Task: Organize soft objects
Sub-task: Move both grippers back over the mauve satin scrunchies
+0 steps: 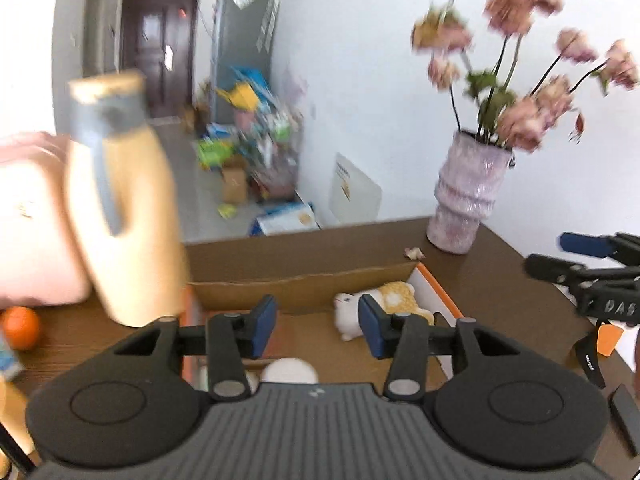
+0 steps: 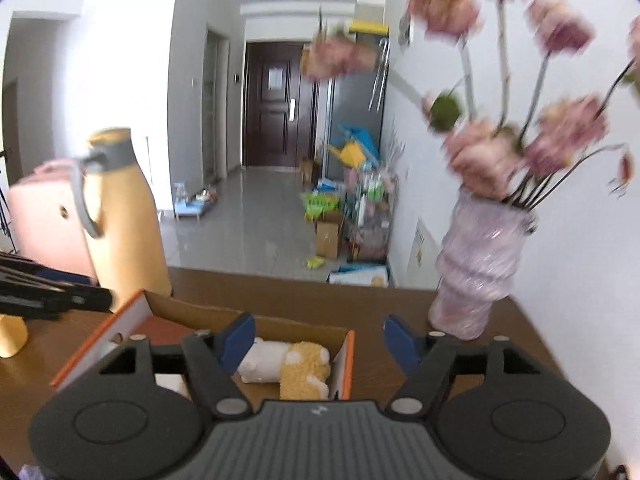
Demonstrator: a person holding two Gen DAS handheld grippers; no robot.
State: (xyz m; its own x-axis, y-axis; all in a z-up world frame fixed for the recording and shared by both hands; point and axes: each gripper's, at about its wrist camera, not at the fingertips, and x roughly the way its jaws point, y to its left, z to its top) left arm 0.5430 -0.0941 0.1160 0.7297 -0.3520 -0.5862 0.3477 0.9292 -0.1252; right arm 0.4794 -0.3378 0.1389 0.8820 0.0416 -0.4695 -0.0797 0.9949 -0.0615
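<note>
An open cardboard box (image 1: 304,280) with orange-and-white flaps sits on the brown table; it also shows in the right wrist view (image 2: 344,356). A white-and-yellow plush toy (image 1: 394,298) lies inside it at the right end, also in the right wrist view (image 2: 288,364). A white round soft thing (image 1: 290,370) lies in the box nearer me. My left gripper (image 1: 318,326) is open and empty above the box. My right gripper (image 2: 318,344) is open and empty above the box's right edge; it shows in the left wrist view (image 1: 580,268) at the right.
A yellow jug with a grey handle (image 1: 120,208) stands left of the box, a pink case (image 1: 28,220) behind it. A lilac vase of pink flowers (image 1: 468,196) stands at the table's back right. An orange (image 1: 22,326) lies far left. A yellow cup (image 2: 10,334) stands at left.
</note>
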